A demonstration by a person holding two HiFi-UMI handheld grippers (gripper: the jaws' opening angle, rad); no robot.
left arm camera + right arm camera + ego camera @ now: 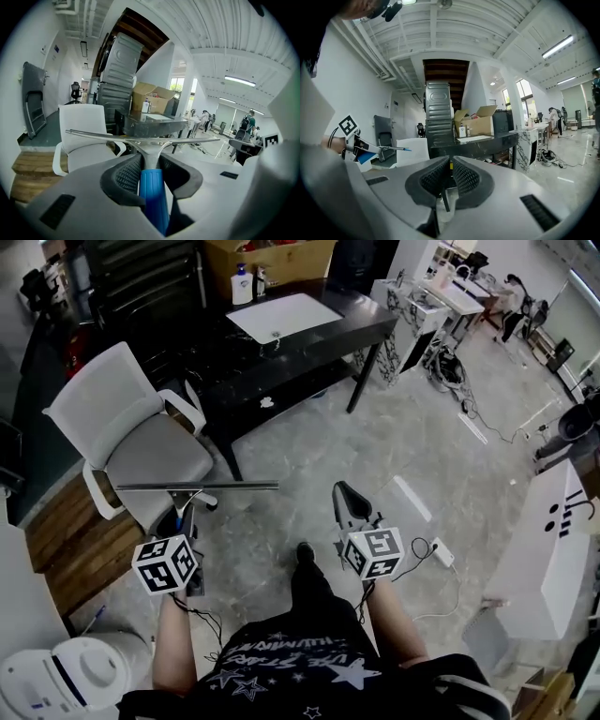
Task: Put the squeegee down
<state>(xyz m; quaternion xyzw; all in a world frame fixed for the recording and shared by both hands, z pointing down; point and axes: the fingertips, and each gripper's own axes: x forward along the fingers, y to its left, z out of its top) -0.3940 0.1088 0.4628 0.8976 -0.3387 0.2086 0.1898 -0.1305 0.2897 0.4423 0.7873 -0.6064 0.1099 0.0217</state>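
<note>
In left tool, squeegee clamped; handle end hidden.

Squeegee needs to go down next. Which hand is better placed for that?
Left. The left gripper is shut on the blue handle of the squeegee, with the black table ahead of it. The right gripper is shut and empty.

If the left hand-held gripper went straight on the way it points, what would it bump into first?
Probably the white office chair: the squeegee in the left hand-held gripper aims at its seat edge. Depth is unclear.
</note>
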